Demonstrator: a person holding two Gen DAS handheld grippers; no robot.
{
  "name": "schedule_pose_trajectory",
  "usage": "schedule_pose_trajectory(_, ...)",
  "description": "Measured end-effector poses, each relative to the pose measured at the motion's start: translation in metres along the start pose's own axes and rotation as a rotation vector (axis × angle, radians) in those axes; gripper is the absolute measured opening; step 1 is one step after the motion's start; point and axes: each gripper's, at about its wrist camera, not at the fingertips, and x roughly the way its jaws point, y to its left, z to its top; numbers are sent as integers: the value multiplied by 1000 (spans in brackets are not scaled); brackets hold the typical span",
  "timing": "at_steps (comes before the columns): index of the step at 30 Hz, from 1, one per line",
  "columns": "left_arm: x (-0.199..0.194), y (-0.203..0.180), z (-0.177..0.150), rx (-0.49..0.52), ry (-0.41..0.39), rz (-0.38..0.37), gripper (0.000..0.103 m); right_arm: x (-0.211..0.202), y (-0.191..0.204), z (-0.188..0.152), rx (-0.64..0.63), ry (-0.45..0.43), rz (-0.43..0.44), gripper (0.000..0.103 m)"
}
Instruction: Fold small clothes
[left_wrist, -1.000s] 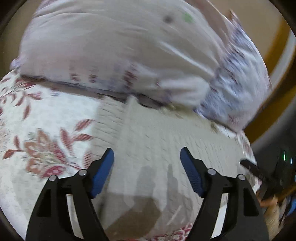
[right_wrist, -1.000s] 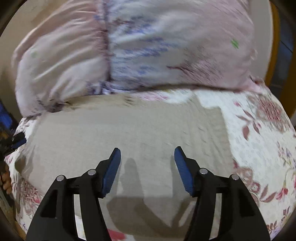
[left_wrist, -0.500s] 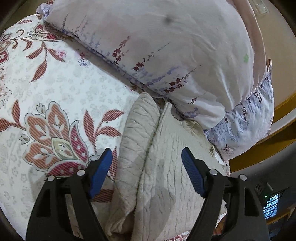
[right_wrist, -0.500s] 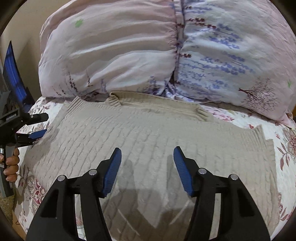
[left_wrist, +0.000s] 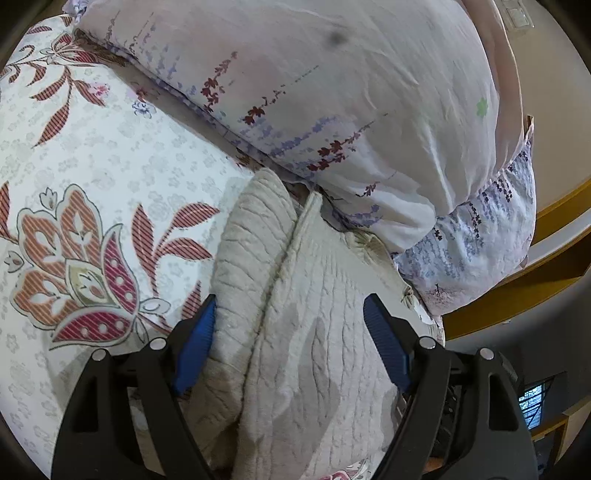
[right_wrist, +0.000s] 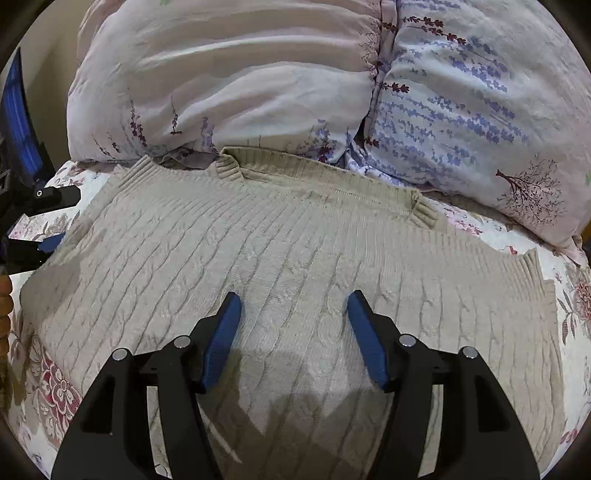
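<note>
A beige cable-knit sweater (right_wrist: 280, 258) lies spread flat on the bed, its neckline toward the pillows. In the left wrist view the sweater (left_wrist: 306, 317) shows a sleeve (left_wrist: 247, 254) folded alongside the body. My left gripper (left_wrist: 291, 328) is open and empty, its blue pads low over the sleeve and the body's edge. My right gripper (right_wrist: 293, 321) is open and empty, just above the middle of the sweater. The left gripper (right_wrist: 33, 206) also shows at the left edge of the right wrist view, beside the sweater's left side.
Two large floral pillows (right_wrist: 229, 81) (right_wrist: 476, 110) lie right behind the sweater. The bed has a white sheet with red flower prints (left_wrist: 81, 266). A wooden bed frame edge (left_wrist: 517, 291) runs at the right in the left wrist view.
Both views swung from a blurred look at the bed to a steady one. The left gripper came down closer over the sleeve; the right gripper moved slightly nearer the sweater. Both stayed open.
</note>
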Motion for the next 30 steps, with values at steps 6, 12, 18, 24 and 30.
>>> schedule_pose_trajectory(6, 3, 0, -4, -23, 20, -16, 63, 0, 1, 0, -2, -7, 4, 63)
schedule_pose_trajectory(12, 11, -2, -7, -47, 56, -14, 23, 1, 0, 0, 5, -10, 12, 63)
schedule_pose_trajectory(18, -2, -36, 2, 16, 23, -92, 19, 2, 1, 0, 6, -10, 14, 63)
schedule_pose_trajectory(24, -12, -84, 2, 108, 33, -230, 17, 3, 2, -2, 1, -51, 1, 64)
schedule_pose_trajectory(30, 3, -133, -10, 162, 56, -317, 17, -24, -37, -24, 162, -119, 122, 63)
